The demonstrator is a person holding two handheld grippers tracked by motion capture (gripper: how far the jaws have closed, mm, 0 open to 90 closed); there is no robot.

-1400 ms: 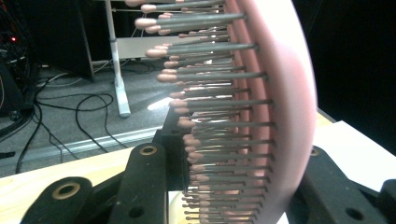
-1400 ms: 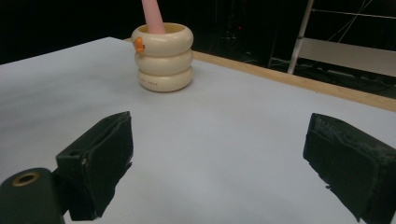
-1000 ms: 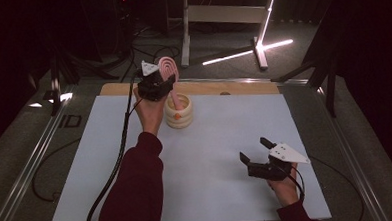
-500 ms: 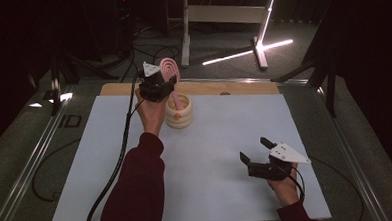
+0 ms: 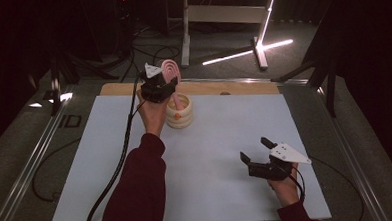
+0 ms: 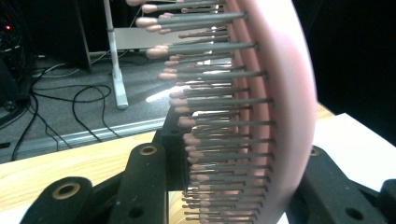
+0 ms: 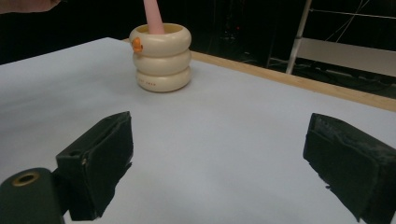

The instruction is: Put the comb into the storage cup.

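Your left gripper [image 5: 159,87], upper left of the frame, pinches the pink hairbrush [image 5: 171,71] by its head, handle down inside the cream holder [image 5: 180,111], probably to stand it there. Your right gripper [image 5: 258,158], lower right, rests spread and empty.

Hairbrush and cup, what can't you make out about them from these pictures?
- Hairbrush handle tip: hidden inside the cup in the high view and the right gripper view.
- Brush head: cut off by the top edge in the right gripper view.
- Cup: hidden behind the left gripper and bristles in the left gripper view.
- Orange mark on the cup: too small to read.
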